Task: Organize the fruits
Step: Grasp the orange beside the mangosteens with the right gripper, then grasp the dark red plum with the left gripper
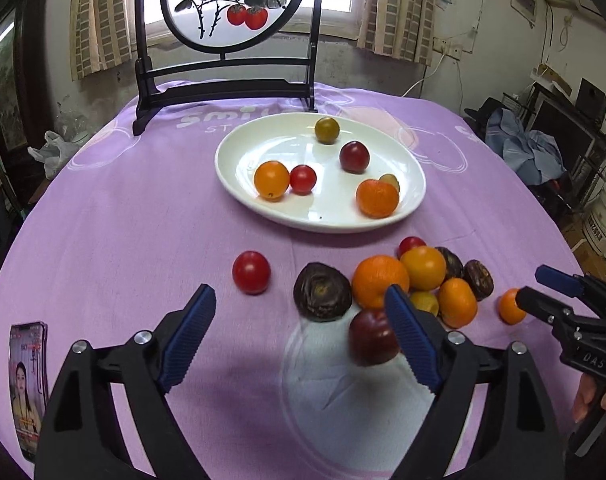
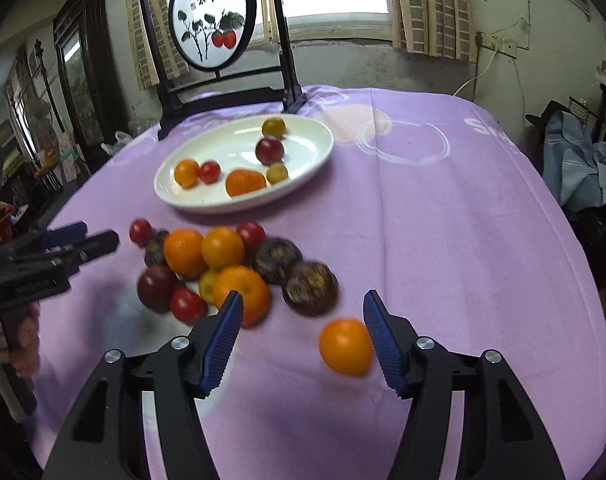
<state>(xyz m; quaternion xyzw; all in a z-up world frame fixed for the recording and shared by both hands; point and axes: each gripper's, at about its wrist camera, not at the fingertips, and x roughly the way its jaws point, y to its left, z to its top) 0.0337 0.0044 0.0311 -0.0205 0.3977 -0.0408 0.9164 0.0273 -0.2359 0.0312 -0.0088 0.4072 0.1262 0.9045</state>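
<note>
A white plate (image 1: 259,148) (image 2: 223,148) at the middle of the table holds several small fruits, orange, red, dark red and yellow-green. In front of it a pile of fruit (image 1: 419,276) (image 2: 223,264) lies on the purple cloth. A red tomato (image 1: 251,272) and a dark brown fruit (image 1: 322,297) sit apart to its left. My left gripper (image 1: 303,336) is open, with a blurred dark red plum (image 1: 373,338) against its right finger. My right gripper (image 2: 303,336) (image 1: 533,286) is open too; a blurred orange fruit (image 2: 346,346) lies just inside its right finger.
A framed round painting on a black stand (image 1: 231,4) (image 2: 213,16) stands behind the plate. A phone (image 1: 29,384) lies at the near left table edge. The left gripper (image 2: 99,236) and a hand show at the left in the right wrist view. Clutter fills the room's right side.
</note>
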